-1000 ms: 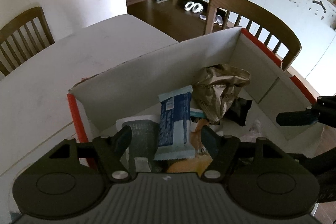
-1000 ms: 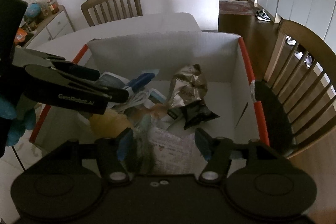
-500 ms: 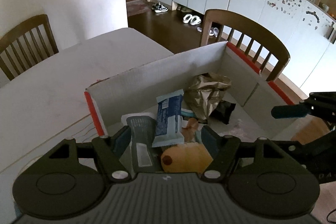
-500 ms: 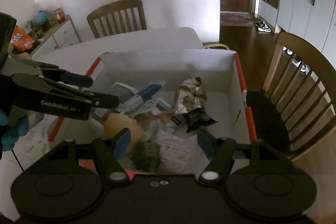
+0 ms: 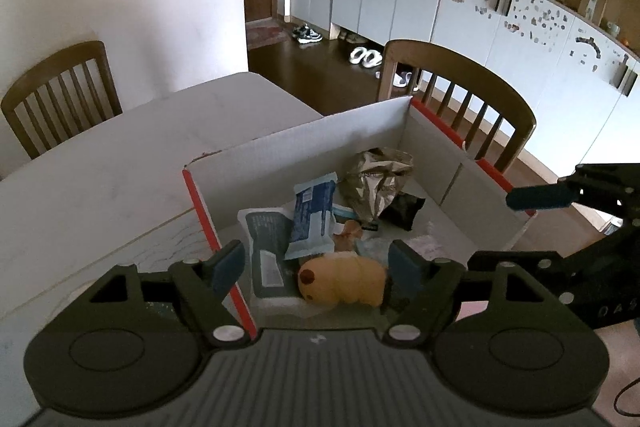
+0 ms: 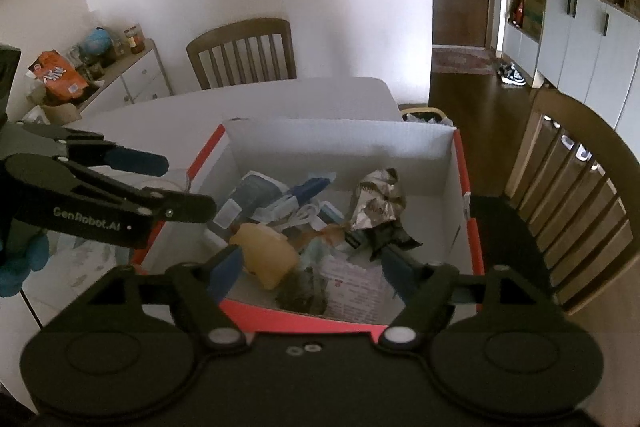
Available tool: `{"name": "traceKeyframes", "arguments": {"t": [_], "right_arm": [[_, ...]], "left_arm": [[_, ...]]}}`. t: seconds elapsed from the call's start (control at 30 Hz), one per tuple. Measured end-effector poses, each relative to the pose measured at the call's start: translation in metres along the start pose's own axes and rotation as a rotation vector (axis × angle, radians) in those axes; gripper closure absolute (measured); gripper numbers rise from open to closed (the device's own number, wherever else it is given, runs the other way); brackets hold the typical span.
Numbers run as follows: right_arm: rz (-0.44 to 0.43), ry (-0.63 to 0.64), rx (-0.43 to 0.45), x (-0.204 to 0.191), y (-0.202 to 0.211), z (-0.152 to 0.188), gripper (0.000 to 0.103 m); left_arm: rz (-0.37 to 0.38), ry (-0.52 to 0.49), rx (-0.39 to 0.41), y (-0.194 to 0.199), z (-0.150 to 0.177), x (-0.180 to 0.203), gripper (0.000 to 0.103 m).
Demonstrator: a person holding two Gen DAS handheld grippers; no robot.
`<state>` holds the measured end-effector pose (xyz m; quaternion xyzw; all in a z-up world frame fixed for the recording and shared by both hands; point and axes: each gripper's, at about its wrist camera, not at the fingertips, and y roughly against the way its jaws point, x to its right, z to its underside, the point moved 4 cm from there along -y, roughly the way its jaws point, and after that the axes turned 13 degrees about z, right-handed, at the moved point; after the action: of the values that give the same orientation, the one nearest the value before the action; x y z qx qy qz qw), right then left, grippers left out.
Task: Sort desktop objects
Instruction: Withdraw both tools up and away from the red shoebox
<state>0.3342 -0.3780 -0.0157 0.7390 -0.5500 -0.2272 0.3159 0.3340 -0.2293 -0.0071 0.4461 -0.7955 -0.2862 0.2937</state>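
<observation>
Left gripper: jaws wide apart and opening. Nothing is clamped between them. Both pads hang above the cardboard box, clear of its contents. In the left wrist view, the yellow plush toy appears in the gap between the pads but lies below them in the box, untouched.

Right gripper: jaws likewise wide apart and opening, holding nothing. It hangs over the near rim of the same box; the plush toy and a printed paper packet are seen through the gap, both resting in the box.

Box: white inside, red edges, standing on the white table, which extends from it towards 10 o'clock in the left view. Contents, left wrist view:
- blue-and-white packet near centre, leaning on a grey pouch at its 8 o'clock
- crumpled foil bag towards 1 o'clock
- small black wrapper just beside the foil bag, at its 4 o'clock
- plush toy at 6 o'clock, nearest the camera

Each gripper shows in the other's view: the right one at 3 o'clock in the left view, the left one at 9 o'clock in the right view. A blue-gloved hand holds the left gripper.
</observation>
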Motion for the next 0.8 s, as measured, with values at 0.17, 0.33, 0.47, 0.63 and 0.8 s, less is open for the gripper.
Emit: {"name": "traceKeyframes", "arguments": {"t": [0.17, 0.33, 0.47, 0.63, 0.8], "right_arm": [[-0.008, 0.015, 0.025, -0.005, 0.011, -0.001, 0.019], [-0.018, 0.023, 0.052, -0.009, 0.021, -0.001, 0.016], [-0.020, 0.003, 0.067, -0.007, 0.026, -0.001, 0.015], [-0.018, 0.001, 0.087, -0.006, 0.037, 0.000, 0.012], [-0.005, 0.014, 0.099, -0.010, 0.045, 0.004, 0.010]], "left_arm": [[-0.004, 0.010, 0.013, 0.010, 0.009, 0.002, 0.023], [0.004, 0.021, 0.026, 0.020, 0.018, 0.004, 0.023], [0.006, 0.036, 0.043, 0.028, 0.023, 0.005, 0.014], [0.014, 0.059, 0.061, 0.036, 0.031, 0.007, 0.004], [0.009, 0.061, 0.064, 0.043, 0.040, 0.014, 0.004]]}}
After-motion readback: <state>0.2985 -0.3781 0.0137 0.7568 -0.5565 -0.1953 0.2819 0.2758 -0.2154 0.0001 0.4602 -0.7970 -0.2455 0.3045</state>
